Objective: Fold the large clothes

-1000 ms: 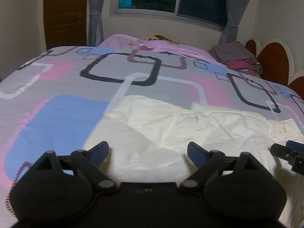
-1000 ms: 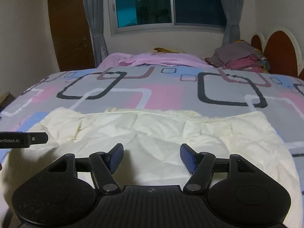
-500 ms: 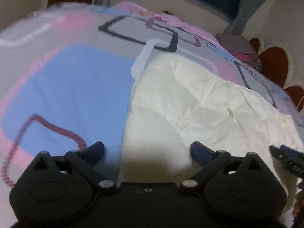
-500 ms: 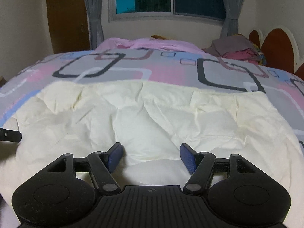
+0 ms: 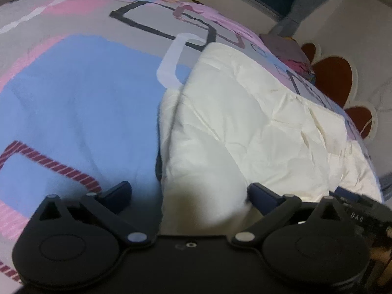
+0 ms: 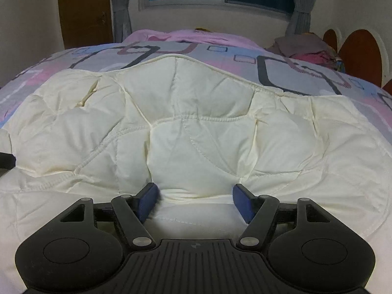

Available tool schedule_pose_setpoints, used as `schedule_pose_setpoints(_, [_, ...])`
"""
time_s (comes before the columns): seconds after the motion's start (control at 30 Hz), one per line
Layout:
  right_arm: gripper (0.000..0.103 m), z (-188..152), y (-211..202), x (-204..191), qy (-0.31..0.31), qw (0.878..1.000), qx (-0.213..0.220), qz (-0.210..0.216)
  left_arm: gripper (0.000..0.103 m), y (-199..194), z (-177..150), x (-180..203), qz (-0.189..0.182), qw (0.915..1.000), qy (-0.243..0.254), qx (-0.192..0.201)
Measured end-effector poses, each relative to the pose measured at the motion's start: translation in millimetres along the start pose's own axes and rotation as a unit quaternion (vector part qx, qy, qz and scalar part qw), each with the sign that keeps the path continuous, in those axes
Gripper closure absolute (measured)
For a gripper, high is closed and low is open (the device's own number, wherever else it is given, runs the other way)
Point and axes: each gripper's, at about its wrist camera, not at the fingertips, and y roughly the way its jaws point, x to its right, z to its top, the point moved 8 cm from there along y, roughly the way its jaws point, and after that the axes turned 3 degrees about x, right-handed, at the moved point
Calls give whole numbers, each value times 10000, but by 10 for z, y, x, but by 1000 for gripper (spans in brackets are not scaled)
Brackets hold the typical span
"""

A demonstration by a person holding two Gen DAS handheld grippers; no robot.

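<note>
Bed [image 6: 281,73], patterned sheet; cream quilt [image 6: 196,127], pink blanket [image 6: 196,36] on it.

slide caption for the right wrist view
Right gripper, jaws apart, low over a cream quilted comforter spread on a patterned bedsheet.

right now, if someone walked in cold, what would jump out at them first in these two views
A big cream quilted comforter spreads over the near half of the bed, bright against the patterned bedsheet of blue, pink and grey. The right hand-held gripper sits low at its near edge with a puff of fabric between its blue pads, while the left hand-held gripper is opening at the comforter's left corner. Farther back, a stack of folded clothes rests by the headboard.
</note>
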Motion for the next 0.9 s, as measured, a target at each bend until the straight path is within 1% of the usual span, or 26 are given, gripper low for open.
schedule_pose_setpoints(0.03, [35,8,2,6,13,10000,-1,-3,1,15,2,28,22,10000,53,18])
schedule_pose_setpoints(0.1, [35,12,8,15,34,10000,9,0,1,43,-9,80,-87,9998,163,35])
schedule_pose_setpoints(0.13, [35,10,1,24,32,10000,14,4,5,36,-8,97,-158,9997,168,39])
schedule_pose_setpoints(0.17, [35,9,-1,27,38,10000,23,7,11,23,-11,115,-249,9996,135,68])
schedule_pose_setpoints(0.2, [35,10,-3,27,41,10000,31,8,30,6,-14,142,-418,9991,69,89])
schedule_pose_setpoints(0.23, [35,9,-1,26,43,10000,38,6,42,-3,-24,168,-578,9983,-57,61])
schedule_pose_setpoints(0.27, [35,6,-4,24,45,10000,41,1,45,-8,-38,180,-646,9977,-175,50])
schedule_pose_setpoints(0.33, [35,7,-5,15,47,10000,37,-5,58,5,-48,182,-724,9968,-344,59])
schedule_pose_setpoints(0.37, [35,3,-10,13,46,10000,38,-3,63,3,-46,188,-776,9961,-414,69])
schedule_pose_setpoints(0.43, [35,-2,-13,11,40,10000,33,-3,78,-30,-31,220,-871,9948,-511,115])
schedule_pose_setpoints(0.53, [35,3,-13,24,50,10000,19,27,84,-108,9,290,-853,9945,-560,240])
schedule_pose_setpoints(0.67, [35,13,-20,54,54,9999,9,144,85,-297,85,433,-931,9926,-599,503])
schedule_pose_setpoints(0.73, [35,17,-27,81,76,9997,2,245,86,-402,151,554,-979,9917,-530,650])
schedule_pose_setpoints(0.83, [35,28,-38,121,93,9991,-25,423,86,-575,280,843,-1105,9894,-383,866])
schedule_pose_setpoints(0.9, [35,44,-38,136,109,9985,-70,529,86,-687,379,1113,-1262,9869,-230,976])
